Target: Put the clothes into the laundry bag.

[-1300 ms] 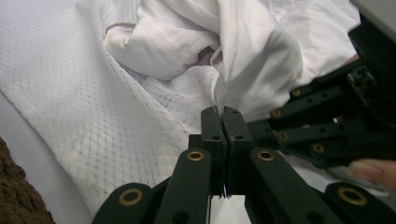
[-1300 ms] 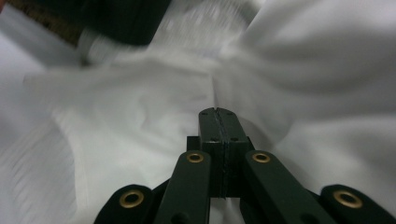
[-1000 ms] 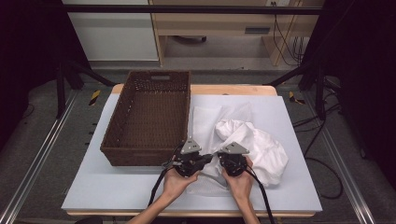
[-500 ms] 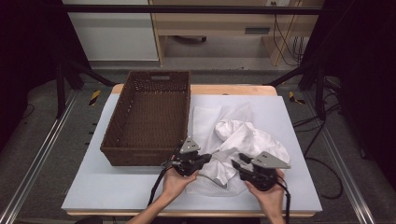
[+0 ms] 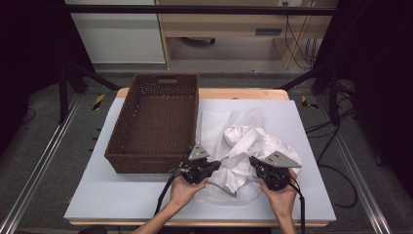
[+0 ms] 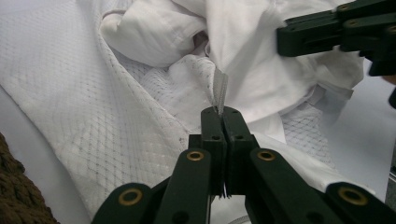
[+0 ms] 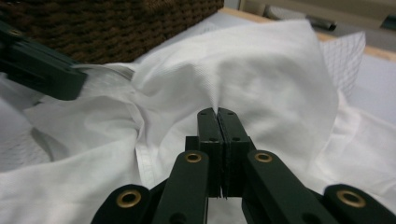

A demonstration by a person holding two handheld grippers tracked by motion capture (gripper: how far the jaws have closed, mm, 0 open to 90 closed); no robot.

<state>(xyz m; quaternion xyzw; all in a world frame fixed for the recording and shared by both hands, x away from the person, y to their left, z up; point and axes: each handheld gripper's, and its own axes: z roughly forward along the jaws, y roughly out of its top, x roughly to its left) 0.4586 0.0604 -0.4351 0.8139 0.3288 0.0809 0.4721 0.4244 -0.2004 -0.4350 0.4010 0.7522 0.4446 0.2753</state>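
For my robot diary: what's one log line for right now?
left gripper shut on white cloth | right gripper shut on white cloth | basket empty

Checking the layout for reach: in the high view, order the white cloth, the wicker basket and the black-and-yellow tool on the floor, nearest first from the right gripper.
1. white cloth, at the right gripper
2. wicker basket, left
3. black-and-yellow tool, far left on the floor

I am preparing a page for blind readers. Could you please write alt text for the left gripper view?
The left hand-held gripper pinches shut on a thin edge of the crumpled white cloth garment, which lies over a white mesh laundry bag on the pale table. The right hand-held gripper reaches in at upper right, and the brown woven basket shows at lower left.
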